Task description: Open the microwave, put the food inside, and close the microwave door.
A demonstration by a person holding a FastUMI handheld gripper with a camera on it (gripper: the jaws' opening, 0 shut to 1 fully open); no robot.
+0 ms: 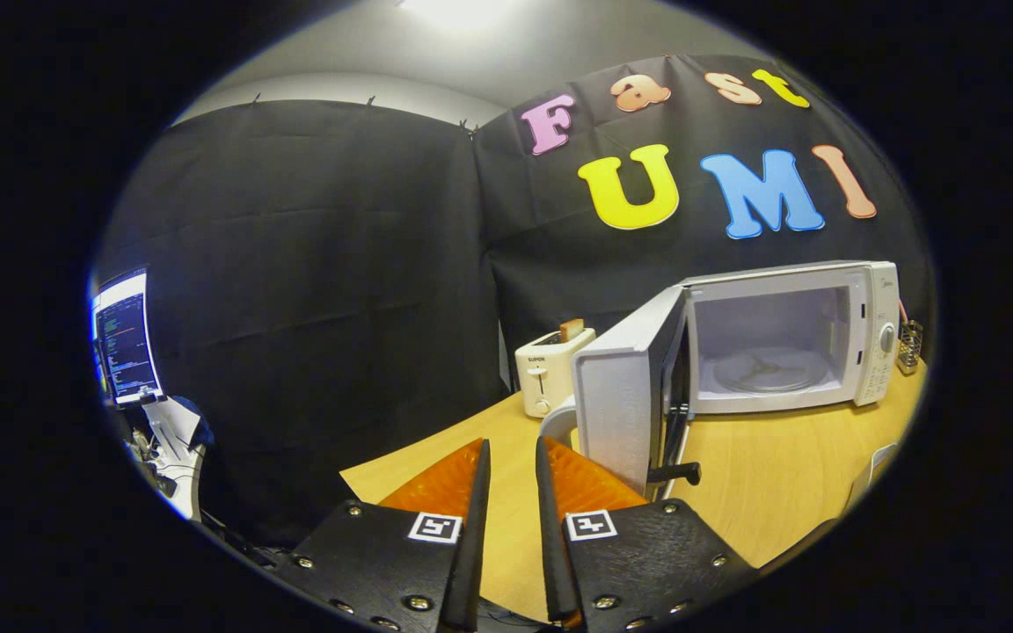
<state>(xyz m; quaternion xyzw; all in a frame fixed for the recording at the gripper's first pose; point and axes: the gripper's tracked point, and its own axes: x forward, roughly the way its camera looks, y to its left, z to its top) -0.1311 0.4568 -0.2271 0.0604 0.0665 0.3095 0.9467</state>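
The white microwave [867,352] stands at the back right of the wooden table [761,492]. Its door [616,413] is swung wide open toward the left, with a dark handle [675,474] at the door's lower edge. Inside the lit cavity lies the glass turntable [766,369] with nothing on it. My gripper [512,445] hovers over the table's near left corner, left of the open door and short of it. The fingers stand a narrow gap apart with only table top showing between them. A curved white rim [557,420] peeks out just ahead of the right finger, beside the door.
A cream toaster [546,374] with a slice sticking up stands behind the open door against the cloth wall. A small wire holder [909,345] sits right of the microwave. A lit monitor [124,338] and a white device [174,444] are off the table to the left.
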